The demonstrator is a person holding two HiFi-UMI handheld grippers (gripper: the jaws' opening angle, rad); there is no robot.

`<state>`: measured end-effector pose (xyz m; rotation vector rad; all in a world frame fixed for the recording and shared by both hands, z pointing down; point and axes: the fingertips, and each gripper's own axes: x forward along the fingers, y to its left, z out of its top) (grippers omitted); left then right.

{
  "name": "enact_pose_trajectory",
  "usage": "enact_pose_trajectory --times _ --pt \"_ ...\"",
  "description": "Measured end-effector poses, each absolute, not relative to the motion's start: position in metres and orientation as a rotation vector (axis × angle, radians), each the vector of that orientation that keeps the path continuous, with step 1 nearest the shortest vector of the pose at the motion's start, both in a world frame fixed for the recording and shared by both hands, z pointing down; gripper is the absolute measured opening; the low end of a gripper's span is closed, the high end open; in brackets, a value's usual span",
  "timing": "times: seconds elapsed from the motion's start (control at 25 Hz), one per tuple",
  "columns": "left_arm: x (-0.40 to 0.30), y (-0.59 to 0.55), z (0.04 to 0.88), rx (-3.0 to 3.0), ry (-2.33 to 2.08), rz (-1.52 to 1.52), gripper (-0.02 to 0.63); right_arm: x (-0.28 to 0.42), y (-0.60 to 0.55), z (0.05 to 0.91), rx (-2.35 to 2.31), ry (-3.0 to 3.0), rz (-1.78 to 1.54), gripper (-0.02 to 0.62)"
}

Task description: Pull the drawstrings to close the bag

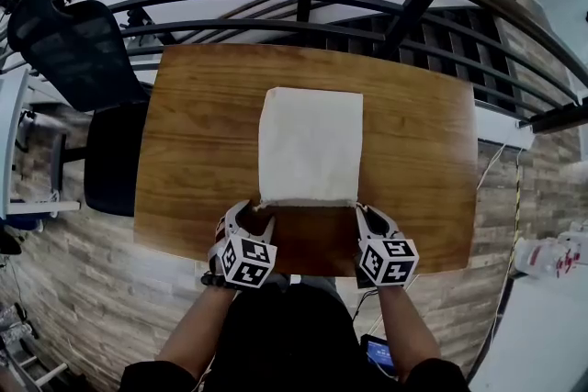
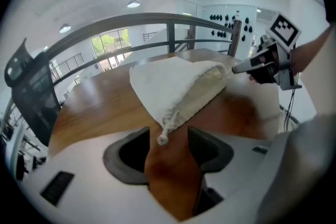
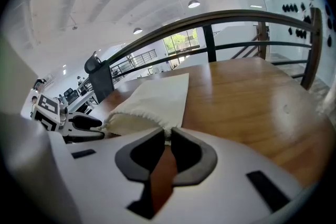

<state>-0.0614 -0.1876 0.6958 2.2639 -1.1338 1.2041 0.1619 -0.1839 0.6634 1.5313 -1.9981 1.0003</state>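
Two bare forearms [image 1: 197, 326] reaching forward side by side, left gripper [image 1: 246, 216] tilted down, jaws apart, knotted cord end [image 2: 163, 139] lying loose between them, right gripper [image 1: 369, 216] alongside to its right, also tilted down, jaws pinched nearly together on a cord [image 3: 167, 131]

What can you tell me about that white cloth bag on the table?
The bag is a plain cream cloth pouch, rectangular, lying flat on the wooden table. Its ruffled mouth faces the person and is not drawn shut. One knotted drawstring end lies loose between the left gripper's open jaws. The right gripper pinches the opposite drawstring.
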Motion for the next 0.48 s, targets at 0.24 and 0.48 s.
enact_pose_trajectory --times 0.24,0.48 --pt "-0.054 -0.197 0.696 2.289 -1.199 1.367 0.197 0.162 -0.186 0.661 1.539 -1.996 0.997 0.034" --pt "-0.056 -0.205 0.699 2.265 -1.206 1.392 0.074 0.164 -0.189 0.659 1.549 -1.998 0.984 0.034"
